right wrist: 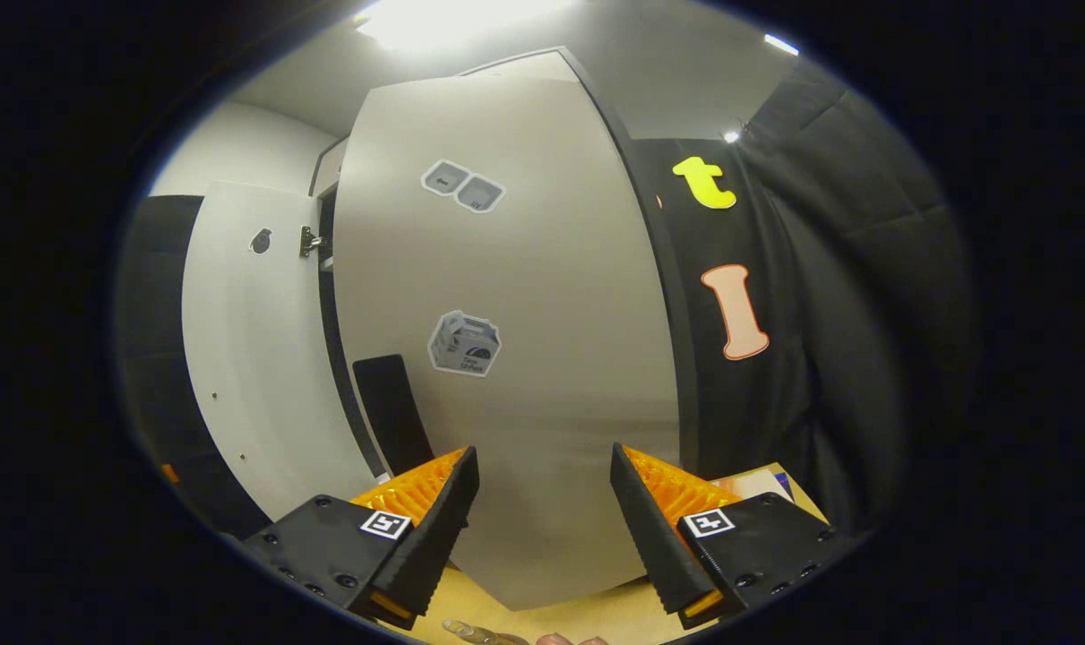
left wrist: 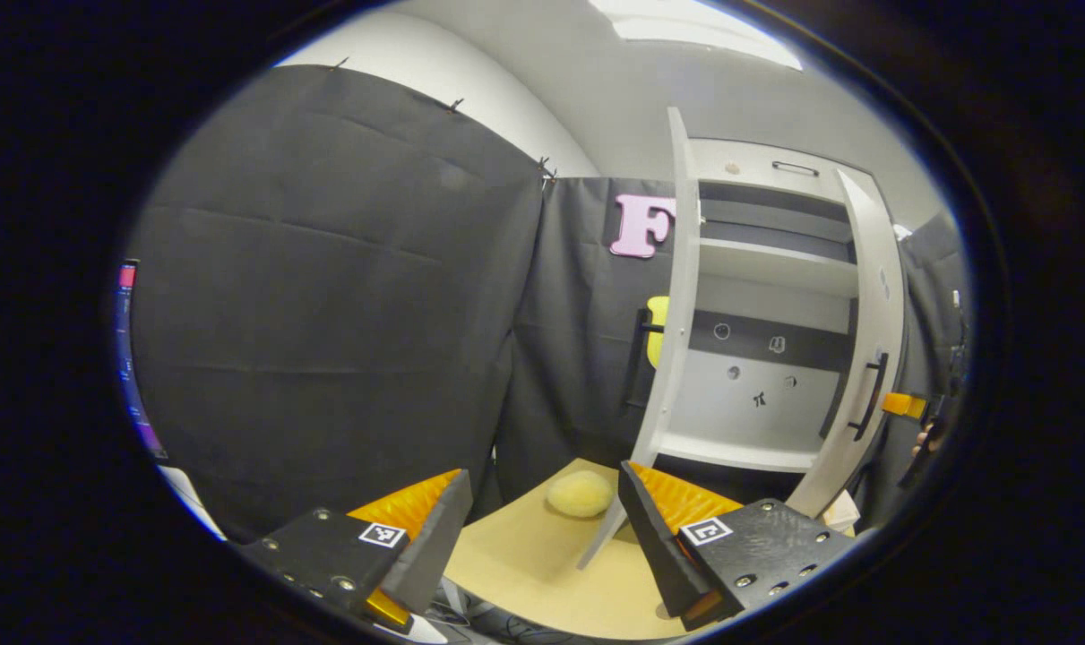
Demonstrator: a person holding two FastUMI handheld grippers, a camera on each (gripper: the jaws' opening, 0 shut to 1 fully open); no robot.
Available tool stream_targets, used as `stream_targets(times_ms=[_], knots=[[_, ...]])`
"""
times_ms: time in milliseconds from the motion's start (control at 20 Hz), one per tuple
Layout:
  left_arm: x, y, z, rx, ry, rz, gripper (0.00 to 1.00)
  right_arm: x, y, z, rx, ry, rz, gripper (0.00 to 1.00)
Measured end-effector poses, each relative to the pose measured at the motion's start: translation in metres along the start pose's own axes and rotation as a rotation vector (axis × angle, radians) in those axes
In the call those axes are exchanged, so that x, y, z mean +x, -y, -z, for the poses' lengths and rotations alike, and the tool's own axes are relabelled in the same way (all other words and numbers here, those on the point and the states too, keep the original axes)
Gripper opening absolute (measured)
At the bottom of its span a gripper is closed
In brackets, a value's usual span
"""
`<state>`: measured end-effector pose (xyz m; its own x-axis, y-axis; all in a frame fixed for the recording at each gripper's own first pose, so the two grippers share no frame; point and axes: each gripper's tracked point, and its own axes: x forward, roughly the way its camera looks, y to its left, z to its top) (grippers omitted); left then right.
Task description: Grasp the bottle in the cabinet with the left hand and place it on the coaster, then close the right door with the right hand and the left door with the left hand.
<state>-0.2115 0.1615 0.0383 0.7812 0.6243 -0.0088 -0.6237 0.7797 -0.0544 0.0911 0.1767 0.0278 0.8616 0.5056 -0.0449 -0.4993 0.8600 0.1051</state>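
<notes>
In the left gripper view the white cabinet [left wrist: 757,269] stands with both doors swung out and bare shelves. Its left door [left wrist: 676,313] is edge-on, with a black handle [left wrist: 636,358]. The right door [left wrist: 874,340] carries a black handle [left wrist: 869,399], and the other gripper's tip [left wrist: 905,405] shows just beyond it. My left gripper [left wrist: 542,502] is open above the table, well short of the cabinet. In the right gripper view my right gripper [right wrist: 542,484] is open, close up to the right door's outer face [right wrist: 524,296]. I cannot make out a bottle.
A soft yellow round pad [left wrist: 581,494] lies on the tan table [left wrist: 542,573] at the foot of the left door. The left door's inner face [right wrist: 246,358] shows to the left. A small pale object [right wrist: 470,632] sits at the bottom edge.
</notes>
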Motion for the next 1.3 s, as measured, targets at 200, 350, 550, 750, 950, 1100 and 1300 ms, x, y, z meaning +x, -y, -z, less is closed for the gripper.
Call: stream_targets(times_ms=[200, 350, 550, 750, 950, 1100, 1300], knots=[[0.037, -0.014, -0.008, -0.003, 0.013, 0.063, 0.95, -0.009, 0.009, 0.000, -0.022, 0.022, 0.055, 0.95], [0.071, -0.011, -0.010, 0.028, 0.006, 0.164, 0.96, -0.014, 0.015, 0.008, -0.038, 0.015, 0.097, 0.95], [0.113, -0.010, -0.025, 0.081, 0.032, 0.266, 0.95, -0.025, 0.025, 0.019, -0.049, 0.002, 0.162, 0.95], [0.149, 0.001, -0.035, -0.001, 0.067, 0.428, 0.96, -0.037, 0.030, 0.026, -0.052, -0.001, 0.226, 0.95], [0.185, 0.000, -0.040, -0.004, 0.059, 0.488, 0.96, -0.058, 0.036, 0.022, -0.041, 0.037, 0.283, 0.95], [0.209, 0.007, -0.042, -0.021, 0.047, 0.527, 0.94, -0.079, 0.054, 0.023, -0.061, 0.056, 0.355, 0.95], [0.236, 0.027, -0.047, -0.034, 0.027, 0.585, 0.96, -0.100, 0.070, 0.023, -0.022, 0.082, 0.427, 0.95]])
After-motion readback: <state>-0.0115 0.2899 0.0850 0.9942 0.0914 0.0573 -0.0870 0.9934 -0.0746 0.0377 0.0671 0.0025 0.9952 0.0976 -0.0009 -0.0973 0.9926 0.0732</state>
